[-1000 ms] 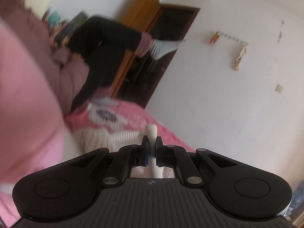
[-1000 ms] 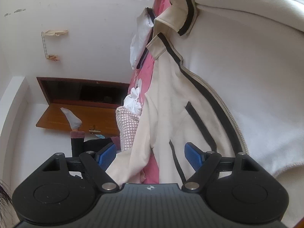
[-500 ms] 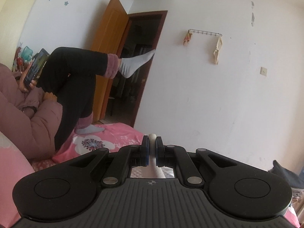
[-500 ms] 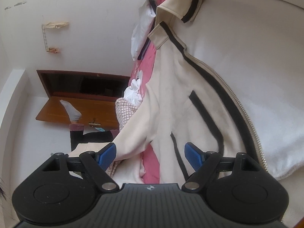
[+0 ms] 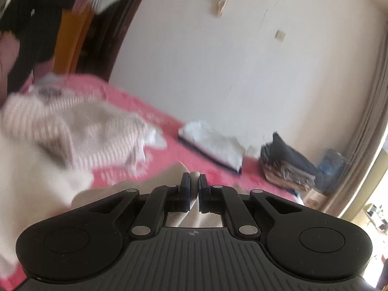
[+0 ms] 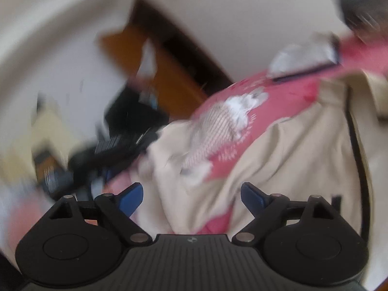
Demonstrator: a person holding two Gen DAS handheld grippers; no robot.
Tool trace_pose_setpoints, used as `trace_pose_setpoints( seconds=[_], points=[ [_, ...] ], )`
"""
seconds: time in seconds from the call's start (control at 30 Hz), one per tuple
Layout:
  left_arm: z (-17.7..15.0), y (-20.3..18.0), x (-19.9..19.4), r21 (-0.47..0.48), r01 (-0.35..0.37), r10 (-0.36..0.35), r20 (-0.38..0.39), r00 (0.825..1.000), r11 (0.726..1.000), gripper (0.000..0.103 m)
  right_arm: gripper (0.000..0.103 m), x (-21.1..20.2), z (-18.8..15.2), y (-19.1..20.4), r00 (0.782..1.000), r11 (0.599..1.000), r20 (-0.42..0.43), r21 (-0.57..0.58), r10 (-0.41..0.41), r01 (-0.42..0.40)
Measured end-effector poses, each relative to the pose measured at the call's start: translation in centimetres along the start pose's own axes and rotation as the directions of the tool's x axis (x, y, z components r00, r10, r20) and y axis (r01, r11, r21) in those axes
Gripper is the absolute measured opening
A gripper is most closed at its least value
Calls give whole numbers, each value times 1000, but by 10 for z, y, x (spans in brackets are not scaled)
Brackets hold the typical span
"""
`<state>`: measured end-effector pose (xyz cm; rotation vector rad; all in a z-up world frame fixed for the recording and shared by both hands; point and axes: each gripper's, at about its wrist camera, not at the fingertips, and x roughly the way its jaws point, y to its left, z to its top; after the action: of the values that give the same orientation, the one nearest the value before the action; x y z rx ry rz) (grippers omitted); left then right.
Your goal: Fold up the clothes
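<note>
- A cream jacket (image 6: 291,150) with dark trim lay spread across a bed (image 6: 257,111) covered in pink floral bedding, one part of it bunched toward the lower middle of the right wrist view.
- The left tongs (image 5: 193,189) were pressed together on a fold of the same pale fabric, a nub of which poked up between the pads; the pinch looked meant to carry that edge over the garment for a fold.
- The right tongs (image 6: 191,195) stood spread and were opening wider, with cloth visible beyond the gap but nothing pressed between the blue pads; judged from this, that hand was free to take a fresh hold.
- A checked knit garment (image 5: 80,131) sat crumpled on the bed beside the jacket, apparently waiting its turn.
- Further back on the bed, near the wall, a white folded item (image 5: 213,145) rested on something dark, and a stack of darker clothes (image 5: 288,165) stood at the far corner, most likely finished pieces set aside out of the working area.
- A person's legs (image 5: 36,24) in dark trousers and a white sock showed at the head of the bed, in front of an orange-brown door (image 5: 70,46); both views were blurred, so finer detail could not be made out.
</note>
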<state>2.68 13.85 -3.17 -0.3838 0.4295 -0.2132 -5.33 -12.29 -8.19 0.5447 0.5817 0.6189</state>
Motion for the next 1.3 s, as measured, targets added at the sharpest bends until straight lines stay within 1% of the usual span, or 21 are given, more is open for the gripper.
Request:
trace_pose_setpoints(
  seconds=[0.07, 0.13, 0.33, 0.57, 0.63, 0.7, 0.73, 0.77, 0.83, 0.87, 0.93, 0.97, 1.0, 1.03, 1.07, 1.13, 1.17, 1.2, 1.23, 1.27, 1.3],
  points=[
    [0, 4, -2, -10, 7, -8, -31, 1000, 1000, 4, 91, 15, -11, 15, 998, 989, -53, -141, -46, 38],
    [4, 7, -5, -22, 10, -11, -53, 999, 1000, 4, 91, 30, -20, 18, 995, 979, -81, -196, -65, 48],
    [9, 26, -29, -121, -20, 10, -87, 996, 992, 4, 91, 72, -22, 26, 995, 972, -88, -227, 49, -68],
    [21, 40, -45, -199, -63, 54, -54, 997, 978, 4, 90, 133, -35, 62, 987, 921, -110, -357, 120, -152],
    [22, 43, -46, -213, -70, 61, -46, 997, 975, 4, 89, 146, -38, 74, 987, 902, -94, -401, 131, -158],
    [24, 44, -48, -223, -73, 66, -39, 997, 972, 4, 88, 159, -39, 85, 993, 887, -54, -445, 109, -121],
    [25, 45, -48, -228, -73, 67, -34, 997, 971, 4, 82, 165, -39, 90, 997, 882, -25, -465, 74, -77],
    [25, 46, -48, -231, -69, 64, -31, 997, 971, 4, 68, 171, -38, 94, 999, 877, 4, -479, 40, -33],
    [25, 49, -50, -232, -53, 49, -25, 998, 971, 4, 52, 179, -32, 92, 1000, 891, 29, -453, 3, 10],
    [25, 51, -51, -231, -41, 37, -22, 999, 972, 4, 32, 183, -29, 92, 999, 898, 40, -440, -16, 32],
    [27, 55, -55, -232, -2, -2, -19, 1000, 973, 5, 16, 182, -23, 88, 998, 909, 55, -414, -33, 53],
    [28, 58, -59, -227, 20, -24, -12, 1000, 974, 10, 12, 180, -21, 86, 997, 907, 62, -416, -37, 60],
    [29, 59, -64, -202, 34, -35, -3, 999, 979, 16, 11, 175, -17, 83, 999, 904, 44, -426, -14, 32],
    [29, 60, -69, -165, 34, -34, 6, 999, 986, 31, 10, 170, -14, 81, 1000, 900, 26, -436, 8, 4],
    [29, 61, -74, -118, 31, -30, 10, 1000, 993, 40, 9, 165, -10, 78, 999, 895, 8, -445, 31, -24],
    [30, 61, -82, -16, 27, -27, 5, 1000, 1000, 44, 9, 155, -3, 73, 997, 884, -29, -461, 75, -80],
    [30, 60, -85, 38, 28, -28, -4, 1000, 999, 48, 9, 151, 0, 74, 995, 865, -60, -490, 84, -103],
    [30, 57, -88, 113, 26, -24, -17, 1000, 993, 54, 9, 147, 3, 75, 992, 846, -90, -519, 91, -125],
    [29, 54, -91, 189, 25, -19, -30, 999, 982, 57, 9, 144, 6, 76, 988, 825, -121, -545, 97, -148],
    [26, 49, -94, 269, 19, -8, -41, 999, 963, 59, 9, 140, 9, 77, 983, 803, -152, -571, 102, -172],
    [23, 45, -96, 347, 13, 4, -50, 999, 938, 67, 9, 139, 11, 78, 976, 789, -185, -581, 112, -201]
  ],
)
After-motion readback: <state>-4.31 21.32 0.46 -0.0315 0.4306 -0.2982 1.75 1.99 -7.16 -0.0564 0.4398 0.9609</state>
